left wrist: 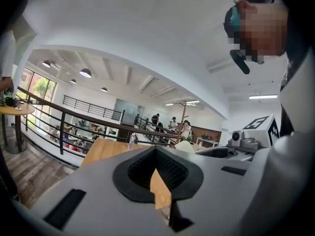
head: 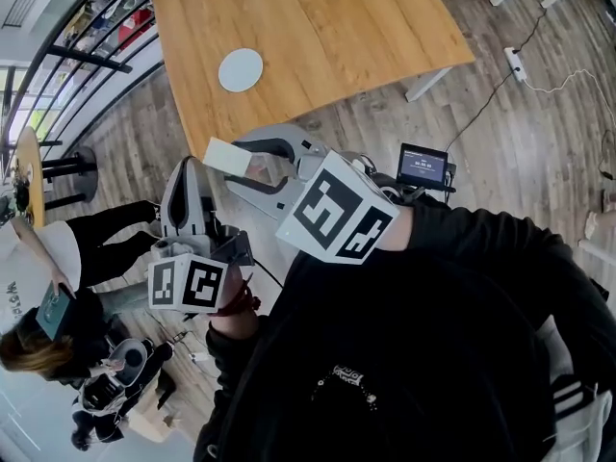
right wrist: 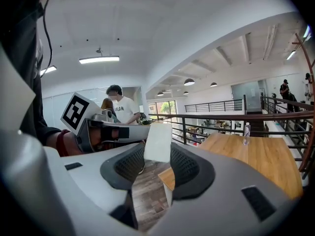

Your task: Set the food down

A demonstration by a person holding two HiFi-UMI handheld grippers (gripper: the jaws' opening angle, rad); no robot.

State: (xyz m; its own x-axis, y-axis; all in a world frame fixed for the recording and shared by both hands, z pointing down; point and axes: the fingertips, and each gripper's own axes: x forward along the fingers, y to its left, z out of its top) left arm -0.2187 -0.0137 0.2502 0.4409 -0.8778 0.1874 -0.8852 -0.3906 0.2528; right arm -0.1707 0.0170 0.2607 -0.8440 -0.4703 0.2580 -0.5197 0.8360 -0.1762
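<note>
My right gripper (head: 237,163) is shut on a pale, flat rectangular slice of food (head: 228,155), held just short of the wooden table's (head: 318,27) near edge. In the right gripper view the slice (right wrist: 158,140) stands upright between the black pads (right wrist: 189,167), with the table (right wrist: 266,156) ahead and to the right. A round white plate (head: 241,69) lies on the table beyond the slice. The left gripper (head: 189,171) hangs beside it to the left, over the floor, with its jaws together and nothing between them (left wrist: 156,151).
A black railing (head: 67,56) runs along the left, with a small round table (head: 27,176) beyond it. A person (head: 58,258) stands at the lower left. A small screen device (head: 423,165) and a power strip (head: 515,63) with its cable are on the right. A bottle (right wrist: 246,133) stands on the table's far end.
</note>
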